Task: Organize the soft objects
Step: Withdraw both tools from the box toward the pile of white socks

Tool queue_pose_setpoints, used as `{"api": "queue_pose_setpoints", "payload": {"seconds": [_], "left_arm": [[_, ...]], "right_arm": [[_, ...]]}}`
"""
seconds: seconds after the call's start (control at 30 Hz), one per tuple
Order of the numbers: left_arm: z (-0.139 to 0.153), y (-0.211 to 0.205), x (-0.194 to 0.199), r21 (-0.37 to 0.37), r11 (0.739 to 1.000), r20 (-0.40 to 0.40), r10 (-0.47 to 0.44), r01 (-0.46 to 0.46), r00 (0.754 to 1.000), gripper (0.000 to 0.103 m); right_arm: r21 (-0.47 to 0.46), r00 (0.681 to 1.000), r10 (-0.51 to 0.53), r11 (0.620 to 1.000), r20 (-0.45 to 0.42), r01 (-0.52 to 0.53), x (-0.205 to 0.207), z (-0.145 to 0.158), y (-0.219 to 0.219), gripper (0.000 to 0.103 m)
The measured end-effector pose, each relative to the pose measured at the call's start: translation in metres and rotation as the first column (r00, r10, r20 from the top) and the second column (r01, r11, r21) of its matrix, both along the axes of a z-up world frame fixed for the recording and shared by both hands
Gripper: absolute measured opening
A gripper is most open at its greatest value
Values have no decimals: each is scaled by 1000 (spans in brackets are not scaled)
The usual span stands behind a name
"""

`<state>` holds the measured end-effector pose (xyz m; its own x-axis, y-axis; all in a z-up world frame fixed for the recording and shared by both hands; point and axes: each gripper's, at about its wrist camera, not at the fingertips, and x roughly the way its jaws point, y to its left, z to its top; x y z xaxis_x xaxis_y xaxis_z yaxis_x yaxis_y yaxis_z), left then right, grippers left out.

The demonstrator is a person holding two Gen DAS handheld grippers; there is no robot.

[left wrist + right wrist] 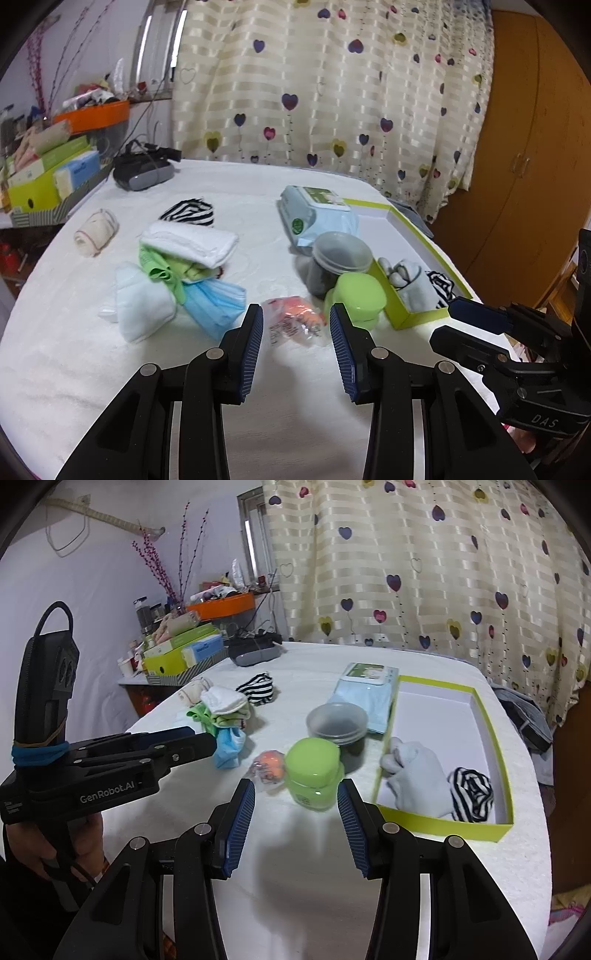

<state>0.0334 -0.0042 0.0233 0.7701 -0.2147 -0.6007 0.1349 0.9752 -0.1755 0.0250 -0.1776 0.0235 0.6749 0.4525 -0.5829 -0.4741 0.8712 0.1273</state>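
On the white bed cover lies a heap of soft things: a white towel (192, 243), a green cloth (162, 273), a blue mask (214, 299) and a pale cloth (140, 299). A rolled cream sock (94, 232) and a striped sock (188, 212) lie behind the heap. The lime box (443, 821) holds a pale sock (417, 779) and a striped sock (471, 794). My left gripper (295, 312) is open over the cover, just short of an orange packet (295, 317). My right gripper (295, 786) is open, its fingers short of a green jar (314, 775).
A grey-lidded jar (338, 722) and a wipes pack (365, 690) sit beside the box. A black headset (144, 173) lies at the far left corner. Cluttered boxes (44, 177) fill a side table to the left. A curtain hangs behind; the bed edge drops off on the right.
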Motion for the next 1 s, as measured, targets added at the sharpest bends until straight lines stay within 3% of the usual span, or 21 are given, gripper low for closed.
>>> {"api": "queue_pose_setpoints", "payload": {"seconds": [1.0], "left_arm": [[-16,60,12,-19,991,-39,132,-133,990,37]], "right_arm": [[-35,990,136,990,-24,-137,24,-7,65,48]]}}
